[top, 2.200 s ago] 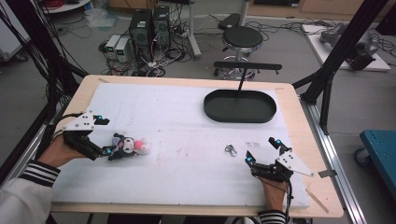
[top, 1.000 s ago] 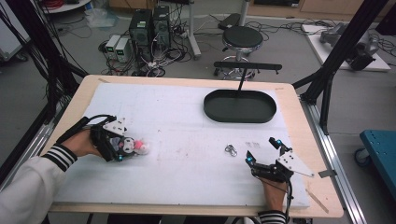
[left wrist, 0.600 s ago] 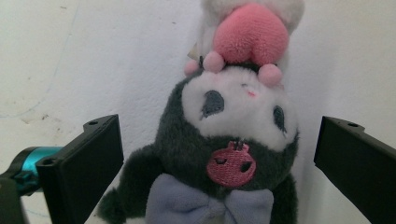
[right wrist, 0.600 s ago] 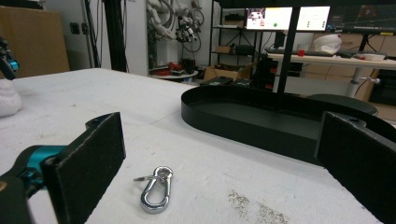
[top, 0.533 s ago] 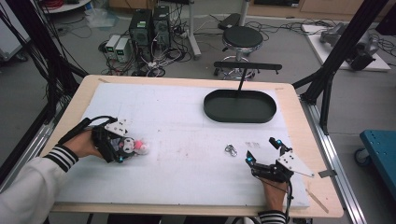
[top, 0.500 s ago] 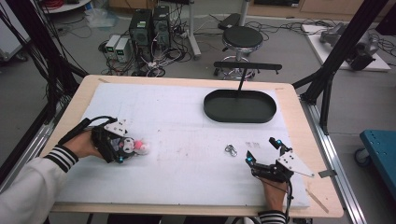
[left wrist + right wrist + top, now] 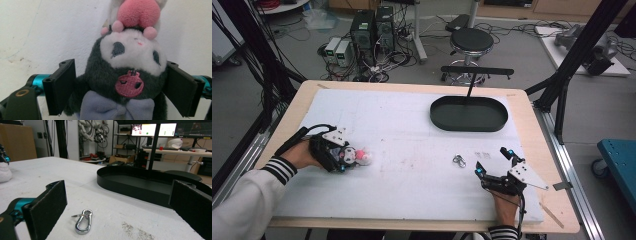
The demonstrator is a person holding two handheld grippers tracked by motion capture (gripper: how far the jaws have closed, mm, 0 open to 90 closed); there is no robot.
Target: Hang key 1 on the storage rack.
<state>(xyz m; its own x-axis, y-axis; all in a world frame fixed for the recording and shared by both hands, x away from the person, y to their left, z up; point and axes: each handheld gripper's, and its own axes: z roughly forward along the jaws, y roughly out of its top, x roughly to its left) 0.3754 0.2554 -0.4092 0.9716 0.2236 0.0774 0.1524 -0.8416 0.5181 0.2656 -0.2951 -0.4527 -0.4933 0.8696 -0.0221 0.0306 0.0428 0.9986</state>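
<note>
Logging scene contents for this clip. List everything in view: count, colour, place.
plush toy: 1, dark grey and white with pink ears and a lilac bow, left part of the white mat, between the left gripper's jaws
snap hook: 1, silver metal, lying on the mat ahead of the right gripper
tray: 1, black oval, far right part of the mat, nothing in it
mat: 1, white, covers most of the table
table: 1, light wood
stool: 1, black, on the floor beyond the table
left gripper: 1, black, around the plush toy
right gripper: 1, black, jaws wide apart, holding nothing
sleeve: 1, white with striped cuff, bottom left
</note>
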